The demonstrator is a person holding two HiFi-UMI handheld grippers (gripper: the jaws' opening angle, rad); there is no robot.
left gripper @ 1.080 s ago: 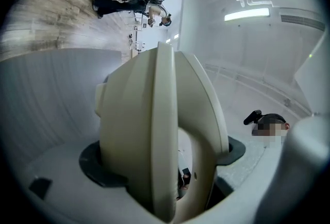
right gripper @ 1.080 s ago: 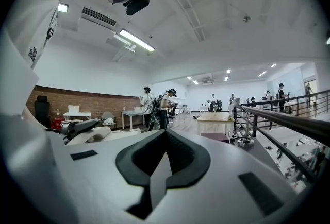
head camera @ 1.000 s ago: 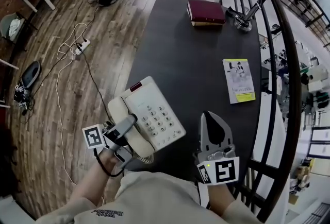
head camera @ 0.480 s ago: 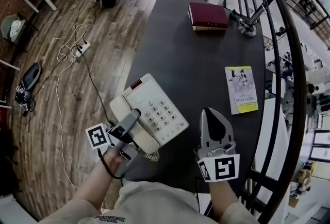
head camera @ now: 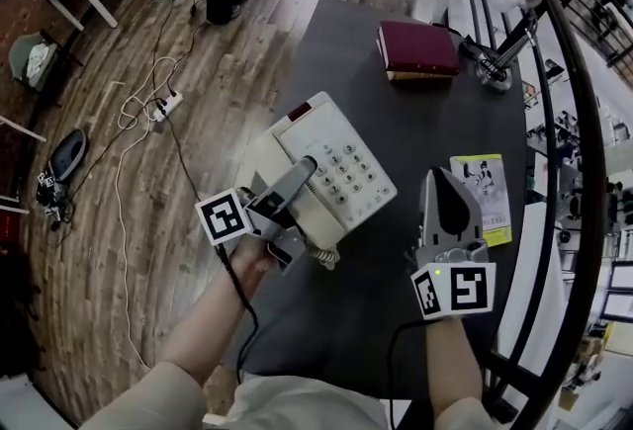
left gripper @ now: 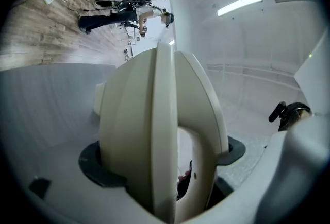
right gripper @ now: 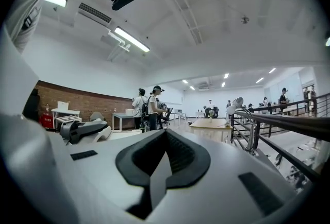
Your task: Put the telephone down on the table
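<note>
My left claw (head camera: 303, 168) clamps the telephone (head camera: 344, 173) above the bench (head camera: 415, 117) edge; lowered here, it could topple off.

Beige sleeve (head camera: 138, 403) — grey left gripper (head camera: 303, 168), marker cube (head camera: 224, 217)

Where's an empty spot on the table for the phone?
The widest bare patch of the dark grey table lies between the dark red book and the cream push-button telephone. More bare top lies at the near end, towards the person. Crowded: the far right corner, with book and metal lamp base, and the right edge, with the yellow booklet.
</note>
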